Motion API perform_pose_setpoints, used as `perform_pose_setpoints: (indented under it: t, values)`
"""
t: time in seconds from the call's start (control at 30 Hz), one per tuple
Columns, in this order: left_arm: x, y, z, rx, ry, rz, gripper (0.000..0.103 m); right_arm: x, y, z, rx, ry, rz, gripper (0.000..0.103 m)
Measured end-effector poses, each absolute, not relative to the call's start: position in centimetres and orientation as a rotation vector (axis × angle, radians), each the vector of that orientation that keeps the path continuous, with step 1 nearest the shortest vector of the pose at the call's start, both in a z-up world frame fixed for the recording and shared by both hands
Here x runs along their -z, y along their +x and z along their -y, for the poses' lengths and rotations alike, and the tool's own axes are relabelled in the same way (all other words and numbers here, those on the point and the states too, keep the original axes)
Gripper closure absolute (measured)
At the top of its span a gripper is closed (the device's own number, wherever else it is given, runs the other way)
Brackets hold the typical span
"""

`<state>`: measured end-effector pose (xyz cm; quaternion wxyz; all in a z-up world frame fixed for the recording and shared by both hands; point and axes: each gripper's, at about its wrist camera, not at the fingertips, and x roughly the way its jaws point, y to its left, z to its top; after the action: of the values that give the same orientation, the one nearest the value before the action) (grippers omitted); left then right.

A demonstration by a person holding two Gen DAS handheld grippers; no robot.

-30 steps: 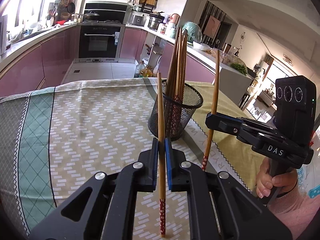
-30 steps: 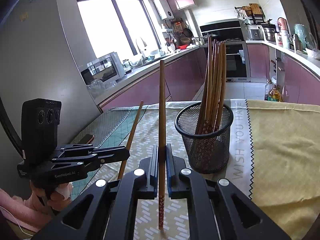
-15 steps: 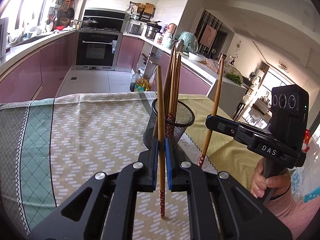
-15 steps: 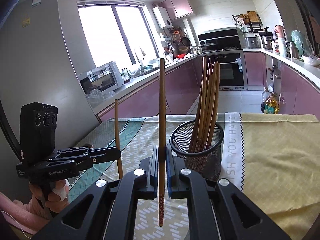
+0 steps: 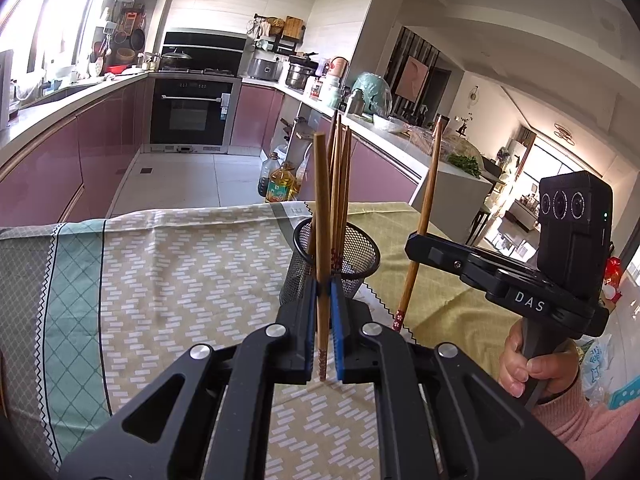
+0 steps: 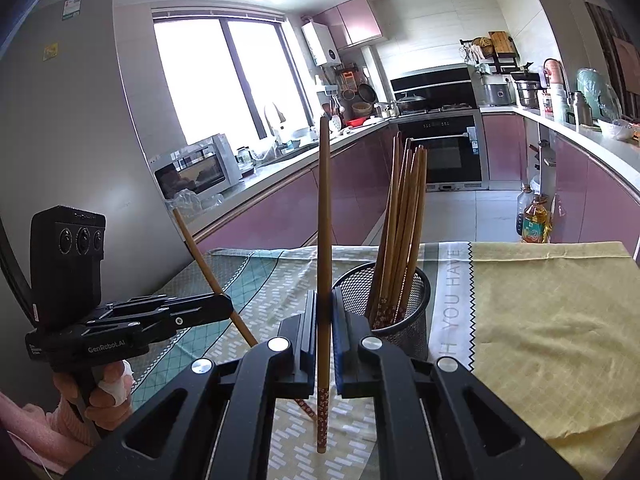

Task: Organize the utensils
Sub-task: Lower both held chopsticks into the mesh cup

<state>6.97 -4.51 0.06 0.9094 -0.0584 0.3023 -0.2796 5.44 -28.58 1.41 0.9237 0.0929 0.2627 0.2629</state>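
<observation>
A black mesh holder (image 5: pixel 352 256) (image 6: pixel 404 320) stands on the cloth-covered table and holds several brown chopsticks (image 6: pixel 400 216). My left gripper (image 5: pixel 325 292) is shut on one upright chopstick (image 5: pixel 322 216), raised above the cloth just in front of the holder. My right gripper (image 6: pixel 325 312) is shut on another upright chopstick (image 6: pixel 325 240), left of the holder. Each gripper shows in the other's view: the right one (image 5: pixel 420 240) to the holder's right, the left one (image 6: pixel 224 304) holding its chopstick (image 6: pixel 208 268) tilted.
The table carries a patterned cloth (image 5: pixel 180 280) with a yellow part (image 6: pixel 540 320) on the right. Behind are pink kitchen cabinets (image 5: pixel 80 160), an oven (image 5: pixel 192 116) and oil bottles (image 6: pixel 534 224) on the floor.
Both grippers have risen with their chopsticks, whose red tips now hang well above the cloth. The holder looks lower and farther off. The left chopstick now tilts in the right view.
</observation>
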Motion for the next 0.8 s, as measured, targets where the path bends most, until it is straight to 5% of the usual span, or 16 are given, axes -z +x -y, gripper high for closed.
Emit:
perform_pose_setpoints:
  t: [0.8]
  values:
    - [-2.9, 7.6, 5.5, 0.588, -0.086, -0.557, 0.095, -2.8, 7.0, 29.0, -0.52, 0.178, -0.495, 0.097]
